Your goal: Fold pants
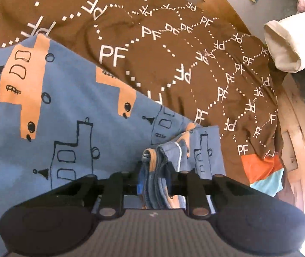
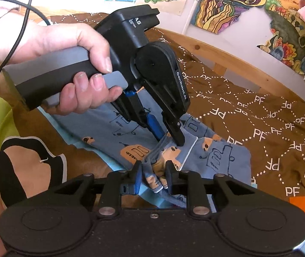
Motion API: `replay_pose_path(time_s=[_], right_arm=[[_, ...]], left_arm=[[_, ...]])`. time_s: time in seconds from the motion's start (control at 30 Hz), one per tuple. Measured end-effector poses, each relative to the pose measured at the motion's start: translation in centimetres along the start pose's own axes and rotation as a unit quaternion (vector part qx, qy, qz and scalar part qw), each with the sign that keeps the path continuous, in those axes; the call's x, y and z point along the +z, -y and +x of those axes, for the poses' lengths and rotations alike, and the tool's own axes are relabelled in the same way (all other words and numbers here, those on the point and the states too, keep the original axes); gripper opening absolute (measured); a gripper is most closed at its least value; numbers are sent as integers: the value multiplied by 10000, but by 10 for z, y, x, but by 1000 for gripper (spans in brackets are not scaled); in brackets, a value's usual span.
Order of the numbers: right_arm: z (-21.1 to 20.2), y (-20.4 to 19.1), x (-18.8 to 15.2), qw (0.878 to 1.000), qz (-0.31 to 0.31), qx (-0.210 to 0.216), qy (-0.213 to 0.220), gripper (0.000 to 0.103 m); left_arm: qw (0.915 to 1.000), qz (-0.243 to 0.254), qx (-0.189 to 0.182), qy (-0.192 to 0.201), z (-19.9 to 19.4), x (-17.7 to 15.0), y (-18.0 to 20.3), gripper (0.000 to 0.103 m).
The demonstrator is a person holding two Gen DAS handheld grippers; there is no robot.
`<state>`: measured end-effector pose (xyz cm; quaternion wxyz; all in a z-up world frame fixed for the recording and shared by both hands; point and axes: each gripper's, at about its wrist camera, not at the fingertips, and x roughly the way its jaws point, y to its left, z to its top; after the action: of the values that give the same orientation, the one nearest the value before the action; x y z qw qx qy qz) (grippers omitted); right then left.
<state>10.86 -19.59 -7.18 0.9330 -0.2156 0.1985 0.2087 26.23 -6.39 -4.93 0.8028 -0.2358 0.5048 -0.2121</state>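
Observation:
Small blue pants (image 1: pixel 66 111) with orange and outlined car prints lie on a brown bedspread. My left gripper (image 1: pixel 155 177) is shut on a bunched edge of the pants. In the right wrist view the pants (image 2: pixel 223 156) lie flat ahead, and my right gripper (image 2: pixel 152 176) is shut on the bunched hem. The left gripper (image 2: pixel 170 138) shows there too, held by a hand, pinching the same bunch just beyond my right fingertips.
The brown "PF" bedspread (image 1: pixel 174 42) covers the bed. A wooden bed frame (image 2: pixel 216 55) runs behind it, under wall drawings (image 2: pixel 227 6). A cream cloth (image 1: pixel 285 45) hangs at the right. A black cable (image 2: pixel 19 10) trails at the left.

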Motion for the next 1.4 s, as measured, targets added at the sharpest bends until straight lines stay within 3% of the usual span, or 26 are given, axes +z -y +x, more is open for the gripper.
replay_pose_path(time_s=[0.13,0.47,0.8,0.93,1.17,1.23,1.4], right_arm=[[-1,0,0,10000,29,8,45,21],[-11,-5,15,9993,189,-41,325,16],[0,-36,45,9975,300,440,464,16],[7,-54,54,9959,302,730,429,6],[18,-72,57,9958,180,862,250,7],[21,-72,55,9971,177,722,159,19],[28,-72,53,9982,-56,601,32,24]], left_arm=[[9993,282,205,99,-4,-1,13,13],[9971,651,336,225,-29,10,23,11],[9956,599,534,481,-70,25,-7,11],[9943,606,689,535,-85,27,-21,11],[9939,581,822,442,-88,26,-36,11],[9939,602,830,406,-85,25,-39,11],[9936,635,869,337,-78,25,-42,11]])
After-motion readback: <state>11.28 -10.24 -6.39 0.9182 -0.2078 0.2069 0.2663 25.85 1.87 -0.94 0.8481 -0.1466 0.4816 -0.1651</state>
